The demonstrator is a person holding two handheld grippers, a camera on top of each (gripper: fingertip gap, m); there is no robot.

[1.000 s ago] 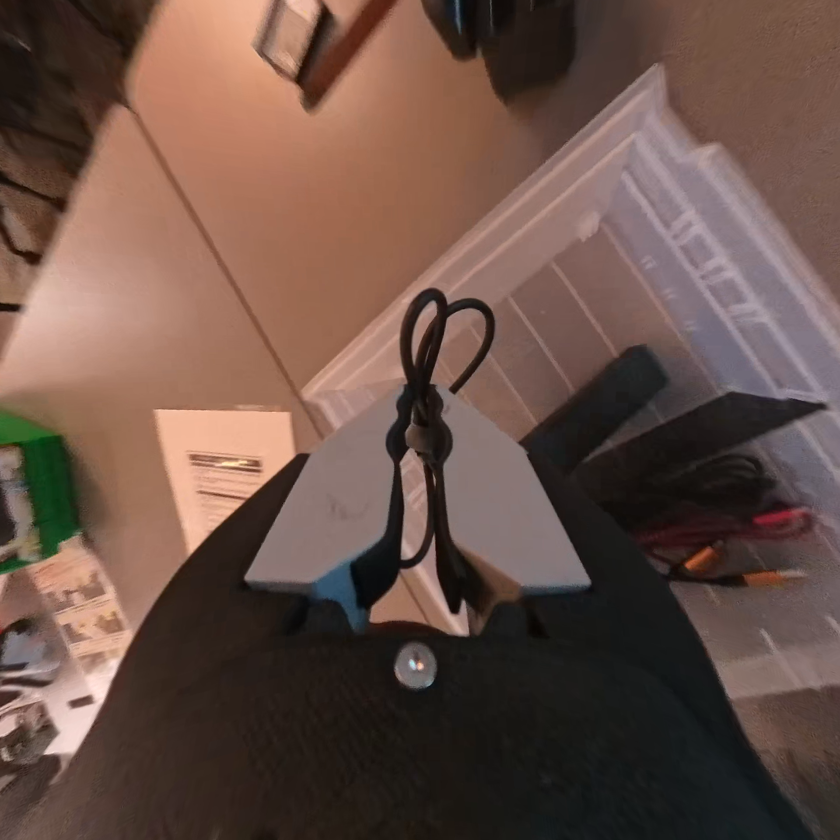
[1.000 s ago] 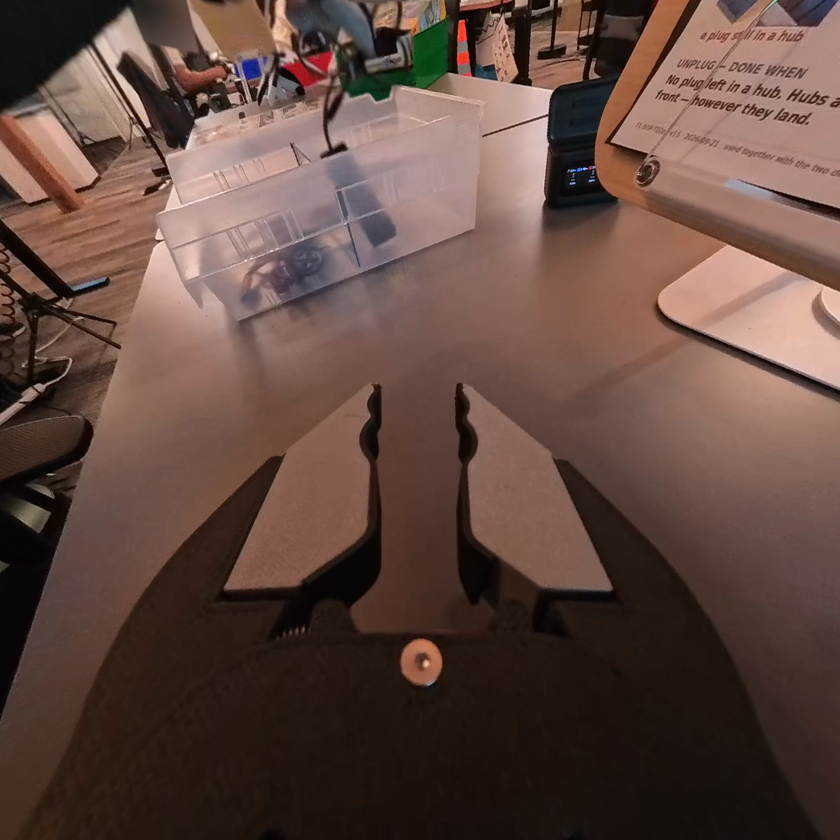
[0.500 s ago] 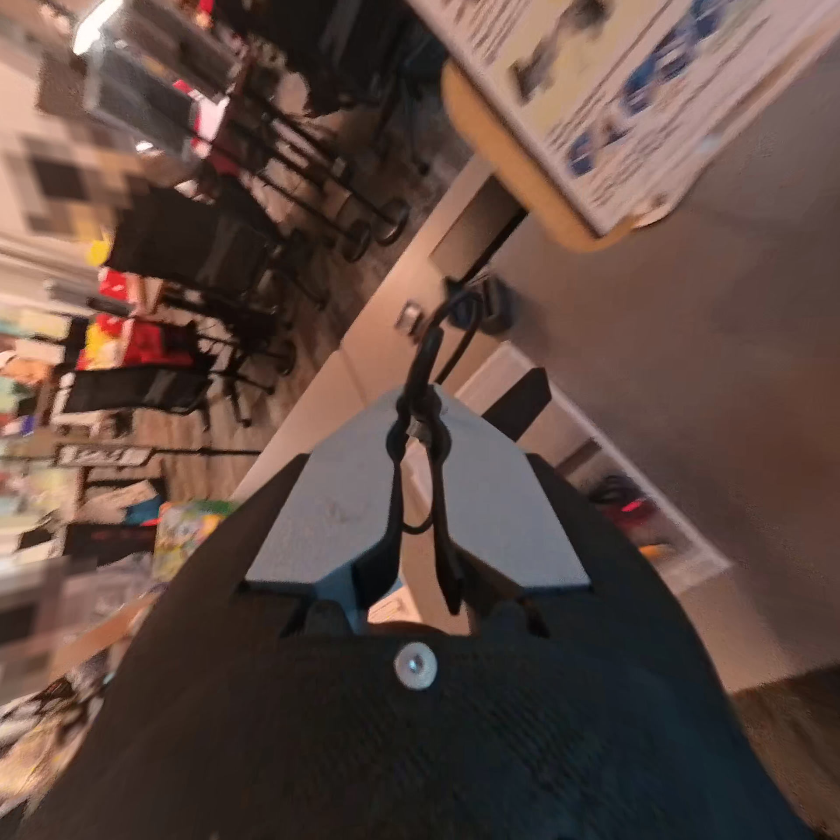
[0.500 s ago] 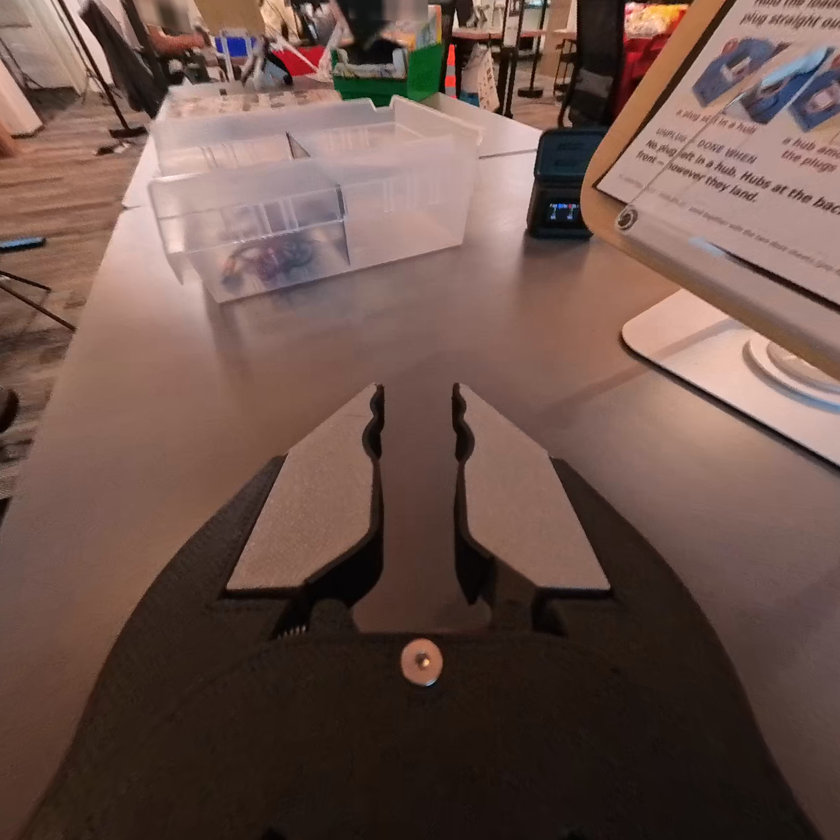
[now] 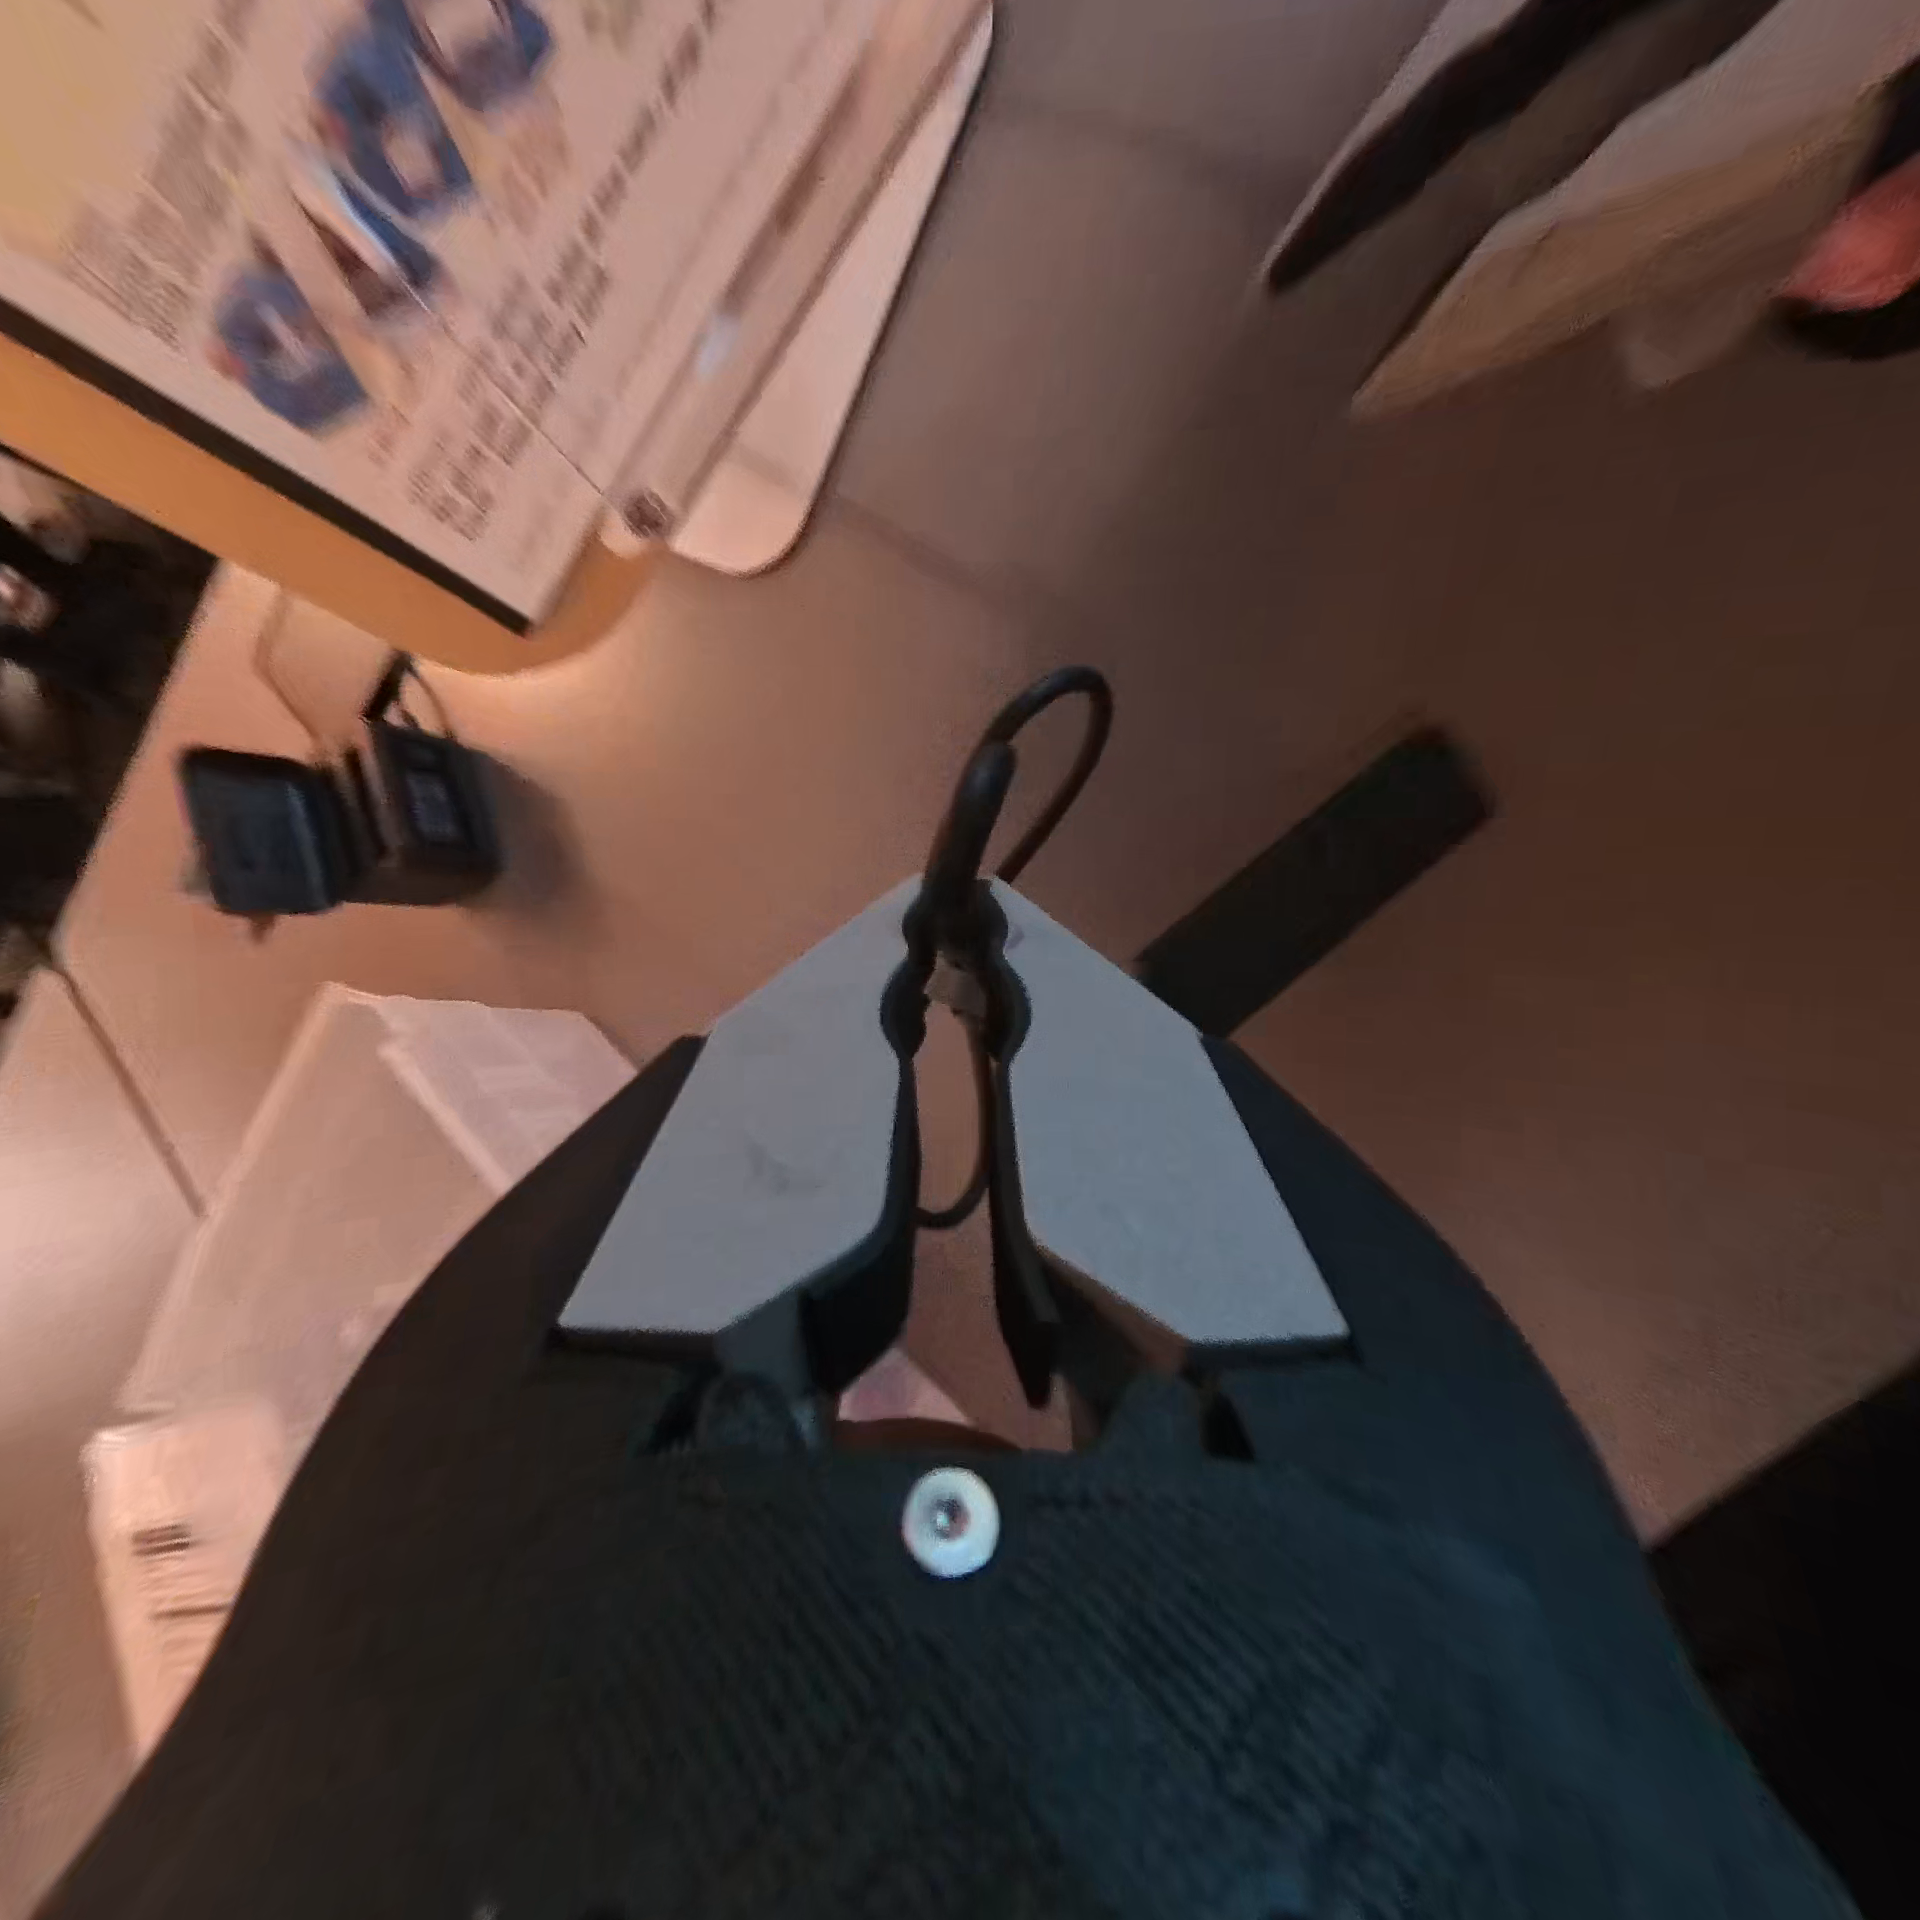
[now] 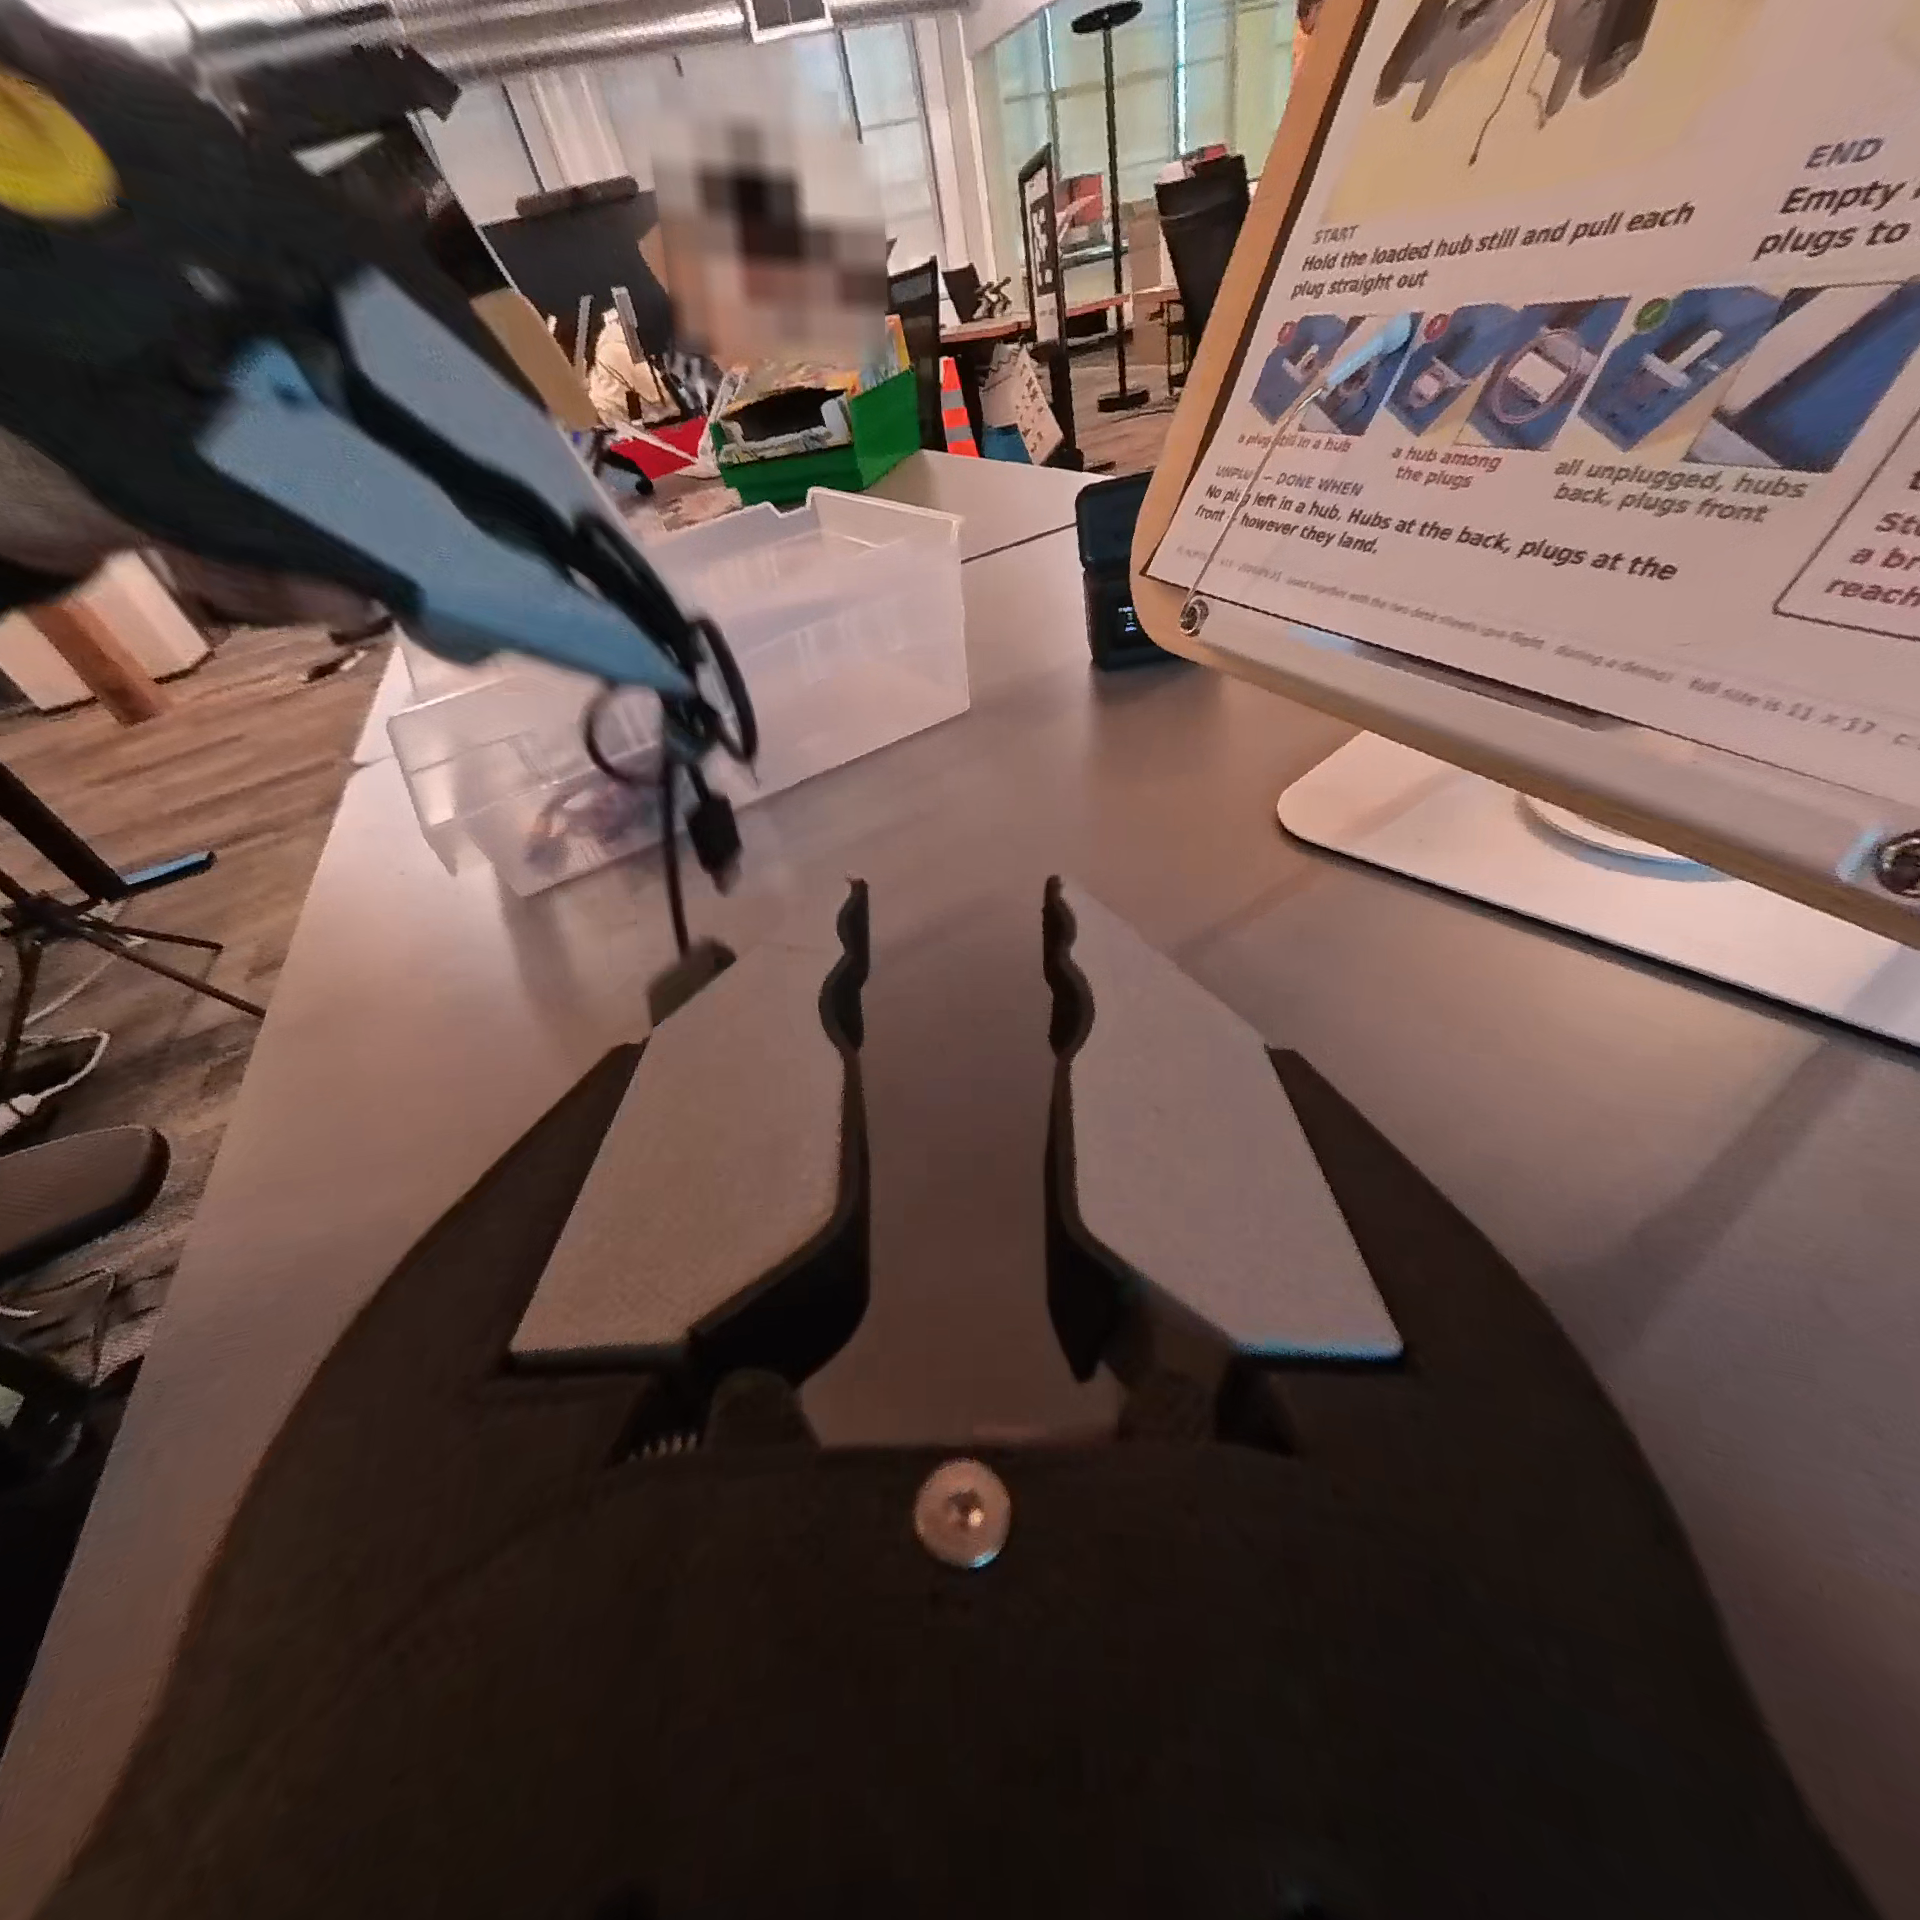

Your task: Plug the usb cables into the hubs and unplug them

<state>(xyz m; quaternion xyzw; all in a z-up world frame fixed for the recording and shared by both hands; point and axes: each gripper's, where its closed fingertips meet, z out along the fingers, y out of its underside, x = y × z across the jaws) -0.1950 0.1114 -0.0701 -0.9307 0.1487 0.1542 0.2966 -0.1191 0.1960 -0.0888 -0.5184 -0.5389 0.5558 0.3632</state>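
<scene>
Two hand-held grippers work above a grey surface point(image 6: 1351, 1039): the left hand-held gripper point(image 5: 958, 914) pinches a coiled black usb cable point(image 5: 1039, 727) at its tips, while the right hand-held gripper point(image 6: 951, 914) hovers with jaws narrowly parted, holding nothing. Only the left wrist view shows a black hub point(image 5: 1320, 862) lying flat beyond the fingers; only the right wrist view shows the cable's plugs point(image 6: 717, 831) dangling just above the surface. Bare surface stretches ahead between a clear bin point(image 6: 831, 623) and a tilted instruction board point(image 6: 1558, 416).

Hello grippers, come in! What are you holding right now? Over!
Left gripper shut on black cable, carried above table. Right gripper open, empty. Black hub lies on table; path looks clear.
</scene>
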